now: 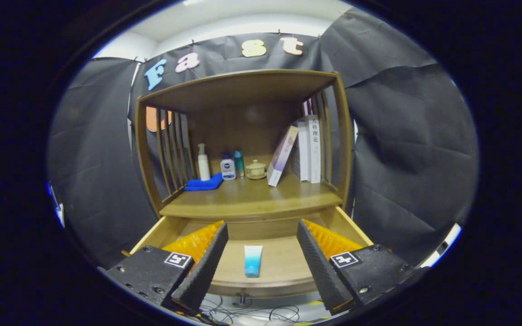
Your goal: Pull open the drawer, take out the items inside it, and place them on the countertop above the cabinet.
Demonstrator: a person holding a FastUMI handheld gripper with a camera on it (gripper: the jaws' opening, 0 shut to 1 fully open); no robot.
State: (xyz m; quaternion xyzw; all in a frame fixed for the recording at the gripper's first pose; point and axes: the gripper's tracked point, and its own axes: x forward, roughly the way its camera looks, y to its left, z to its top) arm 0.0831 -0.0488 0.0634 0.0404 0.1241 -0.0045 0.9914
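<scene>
Hand-held gripper (pixel 257 253) hovers with fingers spread wide, gripping nothing, above the pulled-open drawer (pixel 283 285). Between them a blue-and-white tube (pixel 252 260) lies near the drawer's front edge. Beyond, the countertop (pixel 261 199) carries a folded blue cloth (pixel 204 183), bottles (pixel 228 167), a lidded cup (pixel 255 170) and books (pixel 308 149).

The pulled-out drawer (pixel 283 267) holds a blue tube (pixel 252 260) lying flat on its floor.

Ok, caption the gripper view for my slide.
Open gripper poised over the pulled-out drawer, blue-white tube lying between its fingers.
</scene>
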